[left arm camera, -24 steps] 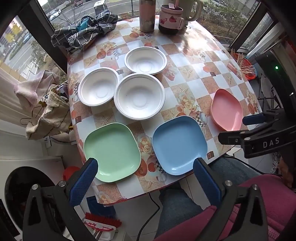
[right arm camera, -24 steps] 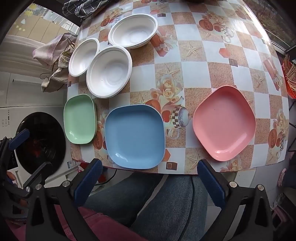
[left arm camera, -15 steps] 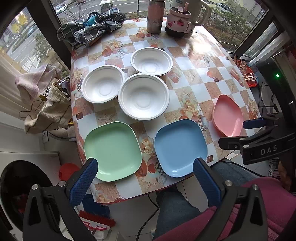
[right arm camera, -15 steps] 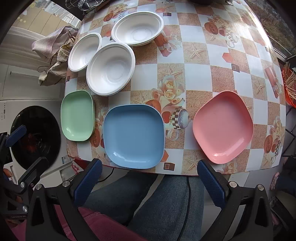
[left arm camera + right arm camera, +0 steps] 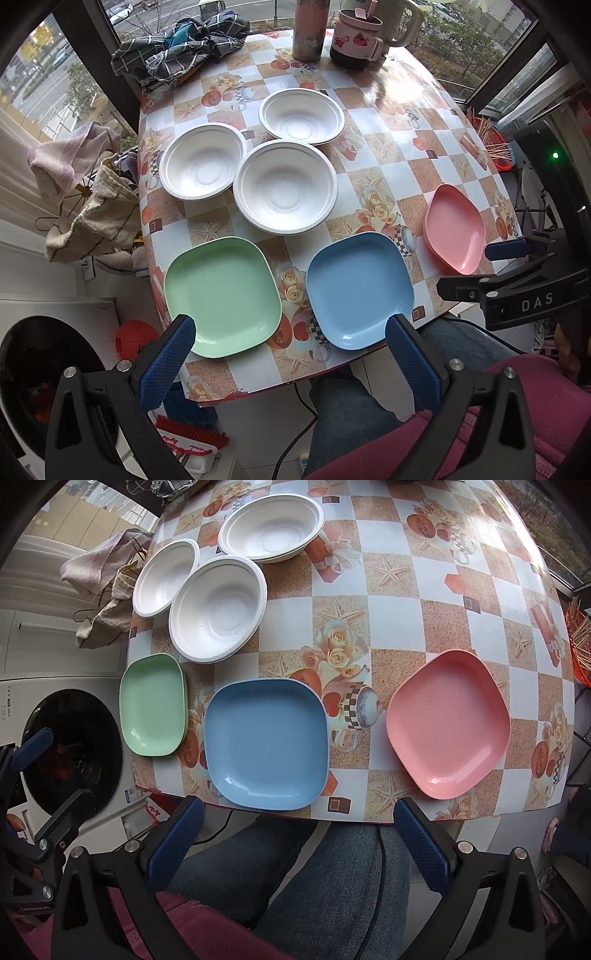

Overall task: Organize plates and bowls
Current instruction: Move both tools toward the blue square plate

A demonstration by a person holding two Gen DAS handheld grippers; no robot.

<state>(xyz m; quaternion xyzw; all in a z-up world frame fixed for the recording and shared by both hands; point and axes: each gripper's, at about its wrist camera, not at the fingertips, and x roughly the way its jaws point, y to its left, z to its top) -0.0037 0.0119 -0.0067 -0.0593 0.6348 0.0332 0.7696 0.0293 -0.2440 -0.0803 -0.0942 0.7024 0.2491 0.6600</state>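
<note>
Three square plates lie along the table's near edge: green plate (image 5: pixel 221 295) (image 5: pixel 153 705), blue plate (image 5: pixel 360 290) (image 5: pixel 266 744), pink plate (image 5: pixel 454 229) (image 5: pixel 448 723). Three white bowls sit behind them: a left bowl (image 5: pixel 203 166) (image 5: pixel 166 576), a middle bowl (image 5: pixel 285 186) (image 5: pixel 218 607) and a far bowl (image 5: pixel 302 116) (image 5: pixel 271 527). My left gripper (image 5: pixel 291 360) is open and empty, above the near edge between the green and blue plates. My right gripper (image 5: pixel 297 843) is open and empty, in front of the blue plate.
A checked cloth (image 5: pixel 177 48), a metal flask (image 5: pixel 308 29) and a mug (image 5: pixel 354 40) stand at the table's (image 5: pixel 399 147) far end. A washing machine (image 5: pixel 70 746) and hanging cloths (image 5: pixel 92 214) are at the left. An orange basket of sticks (image 5: pixel 493 147) is at the right.
Both grippers have moved forward and a little lower toward the table. The plates and bowls look larger and have not moved.
</note>
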